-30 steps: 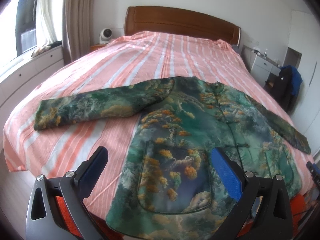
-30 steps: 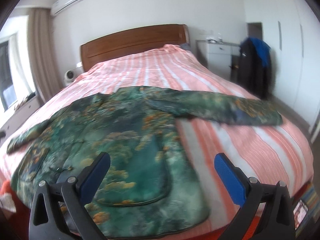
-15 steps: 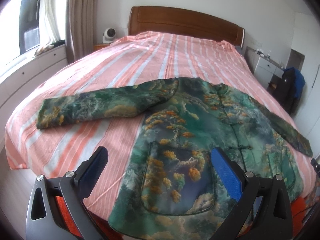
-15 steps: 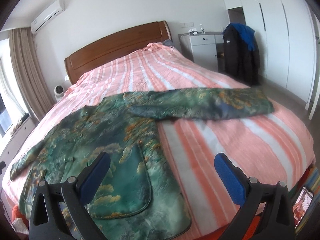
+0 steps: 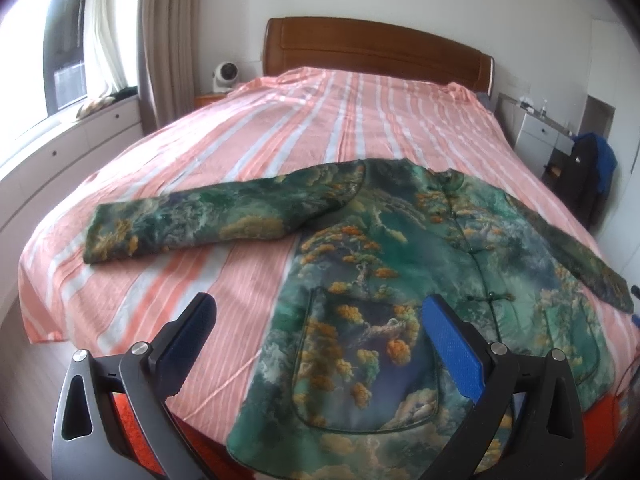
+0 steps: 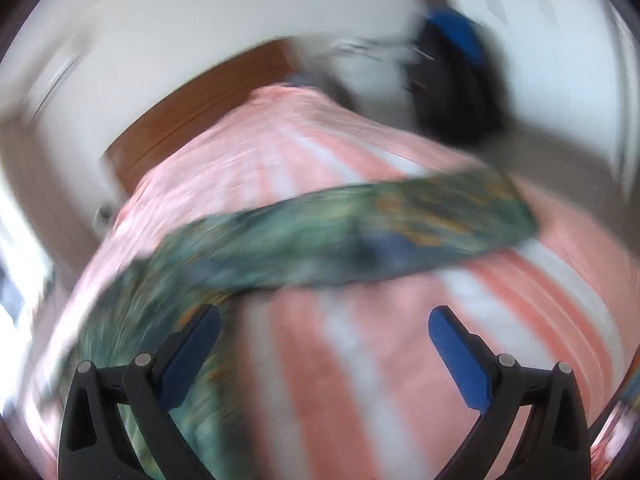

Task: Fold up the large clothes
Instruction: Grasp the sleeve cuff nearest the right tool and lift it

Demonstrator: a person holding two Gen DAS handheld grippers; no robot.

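Left gripper point(image 5: 316, 316): jaws spread wide, nothing between them, held above the near edge of the bed point(image 5: 248, 152). Blue pads point(image 5: 452, 346) are clear of the cloth.

Jacket point(image 5: 384, 264): green, with orange and gold print, lies flat and face up on the striped pink sheet, front closed with knot buttons. Its hem and a patch pocket sit directly ahead of and under the left gripper's right finger; the hem hangs slightly over the bed edge. One sleeve point(image 5: 208, 220) stretches out flat ahead and to the left of the left gripper. The other sleeve runs off to the right, toward the bed's far side edge.

Right gripper point(image 6: 324, 322): jaws also wide apart and empty, over bare striped sheet. This view is heavily motion-blurred. The right-hand sleeve point(image 6: 380, 232) lies across the sheet just ahead of the fingers, from left to right; the jacket body is at lower left, behind the left finger. No contact with the cloth is visible.

Background: wooden headboard point(image 5: 376, 54) beyond the jacket, curtain point(image 5: 168, 36) at far left, dark coat point(image 5: 588, 176) hanging at far right.
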